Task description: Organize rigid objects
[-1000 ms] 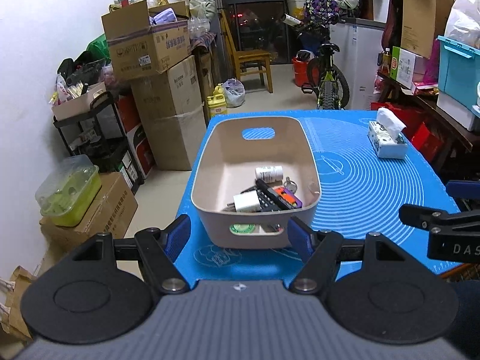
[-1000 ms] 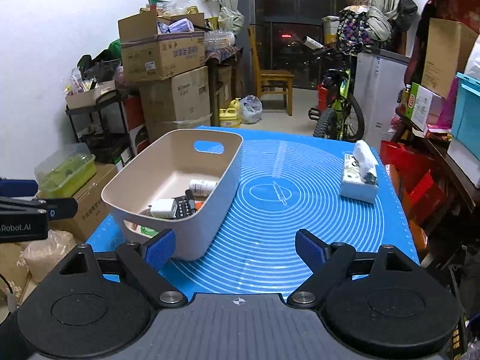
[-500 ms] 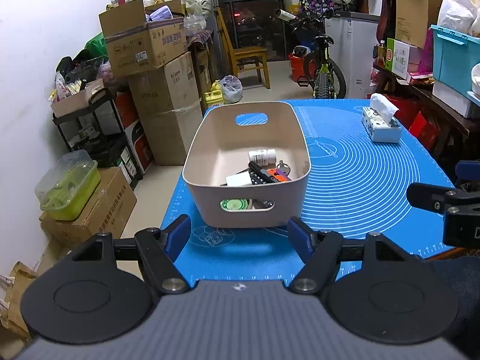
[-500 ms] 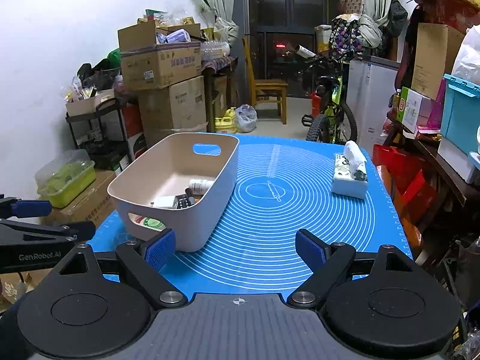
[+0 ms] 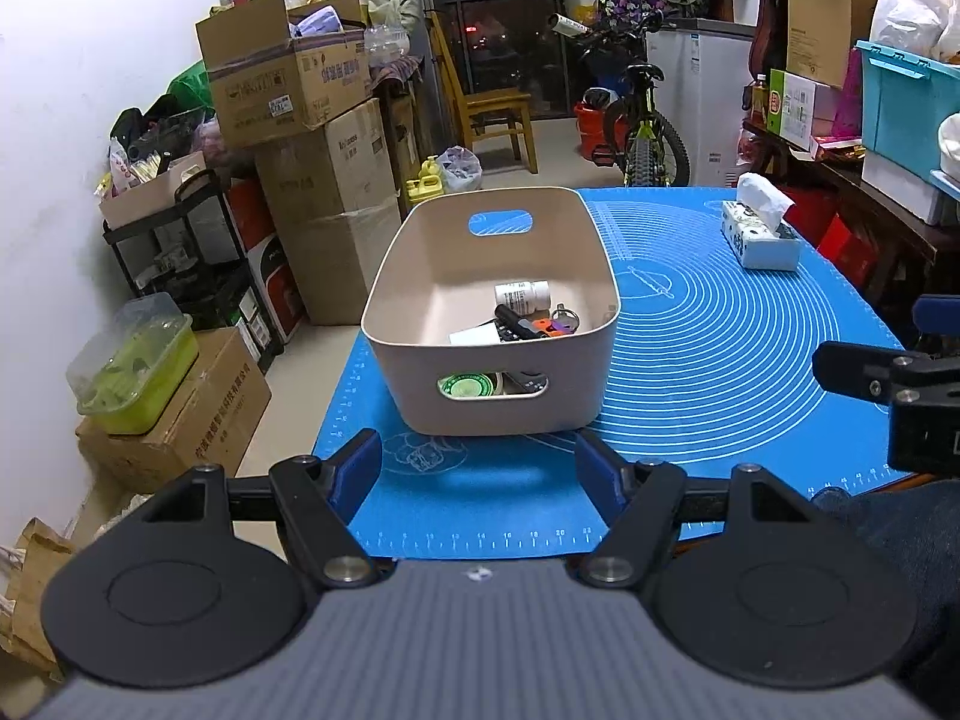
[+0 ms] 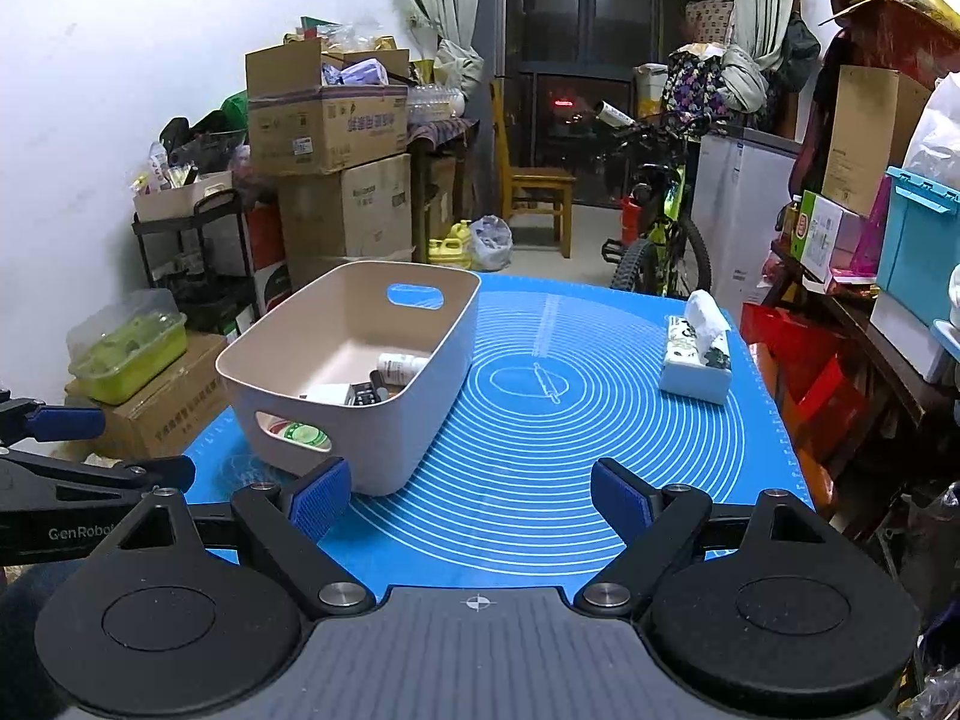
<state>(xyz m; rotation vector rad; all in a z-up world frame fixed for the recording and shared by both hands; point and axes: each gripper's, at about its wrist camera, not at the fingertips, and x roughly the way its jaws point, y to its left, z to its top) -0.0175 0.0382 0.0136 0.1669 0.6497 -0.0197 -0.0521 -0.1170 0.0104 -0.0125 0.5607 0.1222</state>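
Now both my left claw [image 5: 479,474] and right claw [image 6: 471,501] gape wide, empty, near the blue table mat's [image 6: 600,450] near edge, beige plastic basket [image 5: 498,396] just beyond.

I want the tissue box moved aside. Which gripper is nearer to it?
Right. The right gripper is over the mat's near edge with the tissue box ahead to its right. The left gripper faces the beige bin, farther across the mat.
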